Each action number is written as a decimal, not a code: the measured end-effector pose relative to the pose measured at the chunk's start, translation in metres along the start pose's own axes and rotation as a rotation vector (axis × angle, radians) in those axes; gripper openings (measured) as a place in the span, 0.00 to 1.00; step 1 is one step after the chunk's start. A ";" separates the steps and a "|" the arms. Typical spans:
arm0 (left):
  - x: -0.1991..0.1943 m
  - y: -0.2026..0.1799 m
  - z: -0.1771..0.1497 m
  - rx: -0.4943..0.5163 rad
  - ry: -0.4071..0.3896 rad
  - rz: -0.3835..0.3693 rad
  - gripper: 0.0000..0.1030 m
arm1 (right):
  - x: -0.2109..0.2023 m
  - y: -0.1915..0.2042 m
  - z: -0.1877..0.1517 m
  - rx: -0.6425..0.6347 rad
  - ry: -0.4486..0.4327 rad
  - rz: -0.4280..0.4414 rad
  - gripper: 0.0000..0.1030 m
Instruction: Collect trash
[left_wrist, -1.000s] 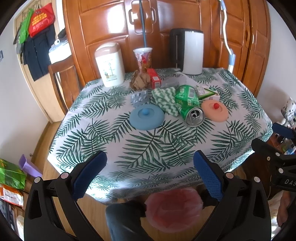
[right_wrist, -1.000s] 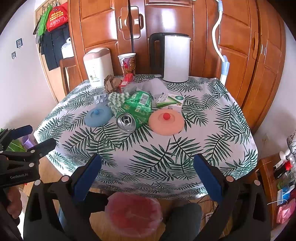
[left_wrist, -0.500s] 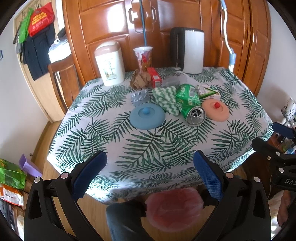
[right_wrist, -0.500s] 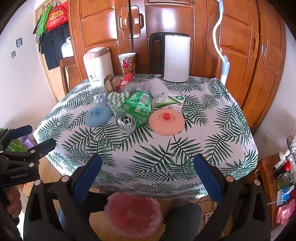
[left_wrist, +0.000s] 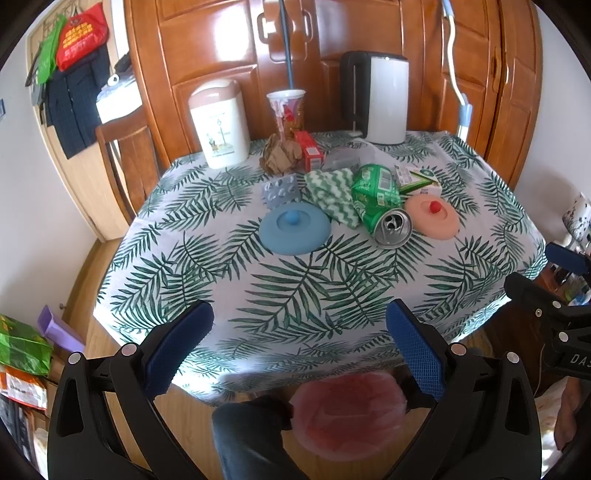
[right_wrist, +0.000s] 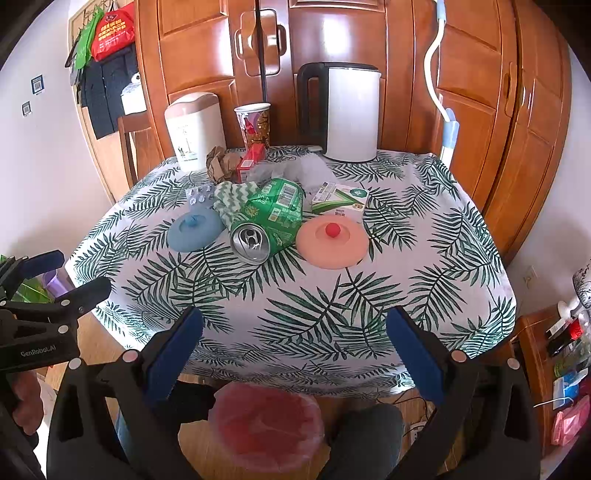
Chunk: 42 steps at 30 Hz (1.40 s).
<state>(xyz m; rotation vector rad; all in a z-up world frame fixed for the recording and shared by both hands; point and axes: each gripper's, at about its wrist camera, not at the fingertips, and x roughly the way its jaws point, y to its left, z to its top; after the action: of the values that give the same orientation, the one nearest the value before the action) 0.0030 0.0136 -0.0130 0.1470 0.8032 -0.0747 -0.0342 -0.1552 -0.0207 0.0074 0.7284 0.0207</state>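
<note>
Both tongs, left tongs (left_wrist: 299, 328) and right tongs (right_wrist: 295, 332), hung wide open and empty before the table (right_wrist: 332, 314). Nothing was picked yet; next probably reach the can (right_wrist: 266, 229).

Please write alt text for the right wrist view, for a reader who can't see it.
The open right gripper hovers before a table in a green leaf-print tablecloth, its jaws wide apart and holding nothing. Mid-table lie a crushed green drink can, a round blue silicone lid and a round peach silicone lid. A pink-lined bin sits below; the left gripper shows at the left edge.
</note>
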 end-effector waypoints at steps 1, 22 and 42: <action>0.001 0.000 0.000 -0.002 0.002 0.001 0.94 | 0.000 0.000 -0.001 0.001 0.000 0.000 0.95; 0.022 -0.007 -0.005 0.112 -0.043 -0.067 0.94 | 0.016 -0.010 -0.010 -0.042 -0.104 -0.031 0.95; 0.102 0.010 0.021 0.152 -0.039 -0.085 0.94 | 0.064 -0.031 0.004 -0.064 -0.115 0.024 0.95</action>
<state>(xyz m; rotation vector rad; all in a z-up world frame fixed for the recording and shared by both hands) 0.0900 0.0194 -0.0717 0.2545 0.7643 -0.2186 0.0164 -0.1848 -0.0603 -0.0434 0.6121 0.0663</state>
